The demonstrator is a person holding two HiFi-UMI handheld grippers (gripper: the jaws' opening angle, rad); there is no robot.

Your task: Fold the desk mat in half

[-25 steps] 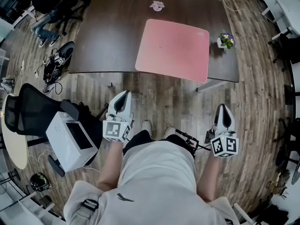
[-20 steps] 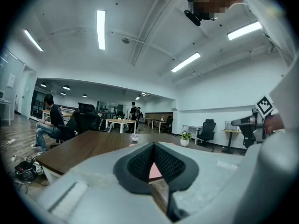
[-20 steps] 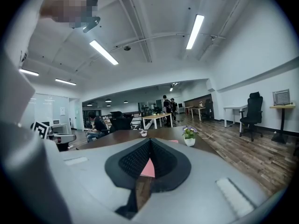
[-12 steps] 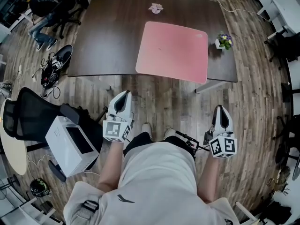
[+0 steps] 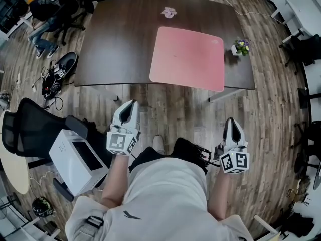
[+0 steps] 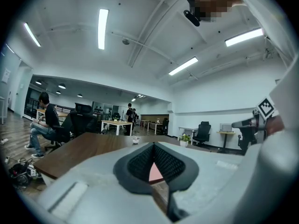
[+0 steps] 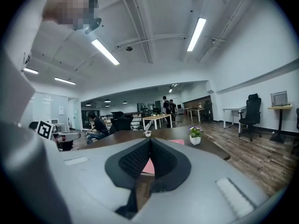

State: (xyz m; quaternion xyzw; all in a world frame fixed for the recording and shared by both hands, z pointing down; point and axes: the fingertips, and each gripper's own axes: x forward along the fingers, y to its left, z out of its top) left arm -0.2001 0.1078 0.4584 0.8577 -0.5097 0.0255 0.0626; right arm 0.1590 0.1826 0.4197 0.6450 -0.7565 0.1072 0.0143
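Observation:
The pink desk mat (image 5: 188,58) lies flat and unfolded on the right half of the dark wooden table (image 5: 115,39). Both grippers hang over the wooden floor, well short of the table's near edge. My left gripper (image 5: 131,104) is shut and holds nothing; its tips (image 6: 153,144) meet, and a sliver of the mat (image 6: 155,173) shows behind them. My right gripper (image 5: 230,120) is also shut and empty. In the right gripper view its tips (image 7: 150,140) touch, with the mat (image 7: 147,167) far beyond them.
A small potted plant (image 5: 242,46) stands at the table's right edge beside the mat. A small pale object (image 5: 169,12) sits at the table's far side. A black office chair (image 5: 30,129) and a white box (image 5: 80,159) stand left of me. A seated person (image 5: 45,14) is at far left.
The head view has shifted slightly, so the table sits a little further right. Both grippers stay shut, low and away from the table. The mat has not moved.

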